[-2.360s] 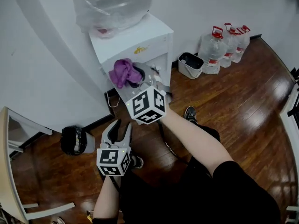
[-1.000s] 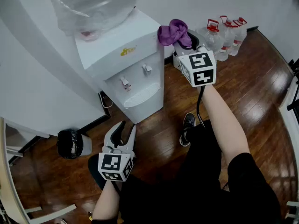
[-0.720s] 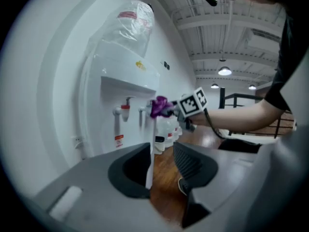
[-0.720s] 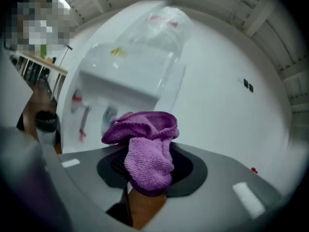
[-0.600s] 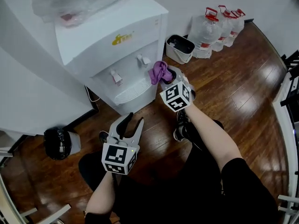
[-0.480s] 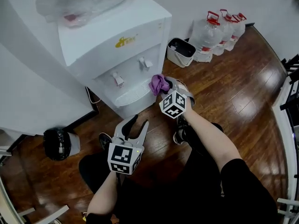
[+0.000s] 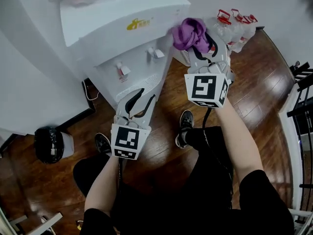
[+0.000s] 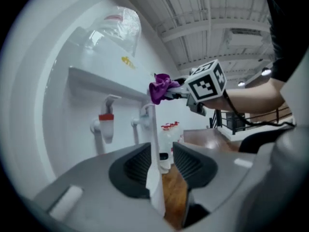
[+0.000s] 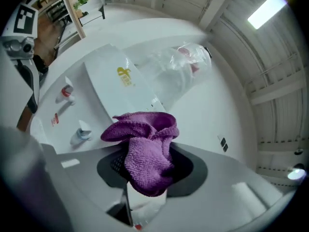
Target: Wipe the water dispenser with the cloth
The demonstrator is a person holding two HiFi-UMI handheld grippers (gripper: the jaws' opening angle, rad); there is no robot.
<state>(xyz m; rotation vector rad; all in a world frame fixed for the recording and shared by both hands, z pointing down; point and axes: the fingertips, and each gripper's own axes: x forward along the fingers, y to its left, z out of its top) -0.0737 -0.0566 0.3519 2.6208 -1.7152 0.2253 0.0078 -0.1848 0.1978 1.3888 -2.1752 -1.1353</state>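
Observation:
The white water dispenser [image 7: 122, 28] fills the upper left of the head view, its red tap [image 7: 122, 70] and pale tap [image 7: 156, 53] on the front. My right gripper [image 7: 203, 45] is shut on a bunched purple cloth [image 7: 191, 32], held at the dispenser's upper right front corner. In the right gripper view the cloth [image 9: 145, 144] hangs over the jaws before the dispenser [image 9: 116, 95]. My left gripper [image 7: 146, 94] is low in front of the dispenser, below the taps. Its jaws have just closed further and stand shut with nothing between them [image 8: 161, 151].
Several water jugs with red caps [image 7: 234, 26] stand on the wood floor at the back right. A black bin [image 7: 49, 143] sits left of the dispenser by the wall. The person's shoes [image 7: 185, 126] are below the grippers. A dark railing [image 7: 301, 82] runs along the right edge.
The right gripper has risen with the cloth from beside the drip tray up to the dispenser's upper right corner. The left gripper has moved forward, closer to the dispenser's front.

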